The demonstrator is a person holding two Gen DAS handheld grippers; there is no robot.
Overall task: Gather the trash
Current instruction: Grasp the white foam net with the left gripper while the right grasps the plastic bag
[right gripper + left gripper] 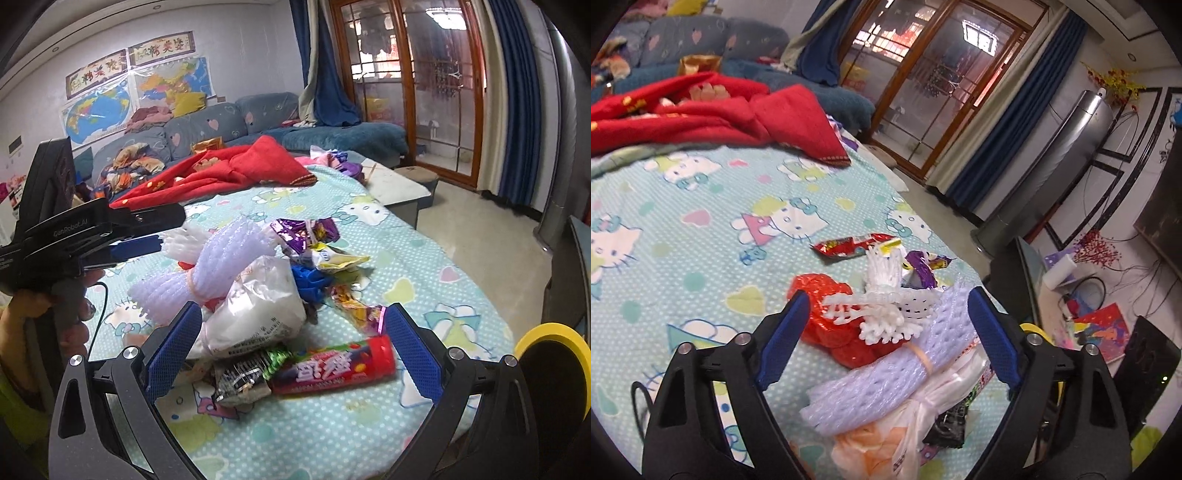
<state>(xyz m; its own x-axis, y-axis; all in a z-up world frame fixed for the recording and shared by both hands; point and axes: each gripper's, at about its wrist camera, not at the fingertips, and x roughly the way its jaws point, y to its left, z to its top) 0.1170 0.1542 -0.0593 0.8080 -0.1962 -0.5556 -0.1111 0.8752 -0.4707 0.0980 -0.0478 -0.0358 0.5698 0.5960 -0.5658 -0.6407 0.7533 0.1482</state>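
On the tabletop [332, 435] under its pale-blue cartoon-cat cloth, the trash lies in one loose heap near the right edge — nothing looks collected yet, and no bin or bag for it shows. The left claw [886, 332] stands released around the white foam-net sleeves [886, 376] and crumpled red plastic [827, 295]; the right claw [295, 350] gapes, empty, over the red candy tube [332, 365] and white plastic bag [258, 314]. Wrappers beneath the pile are hidden — blur smears the far purple foil wrapper [303, 229].
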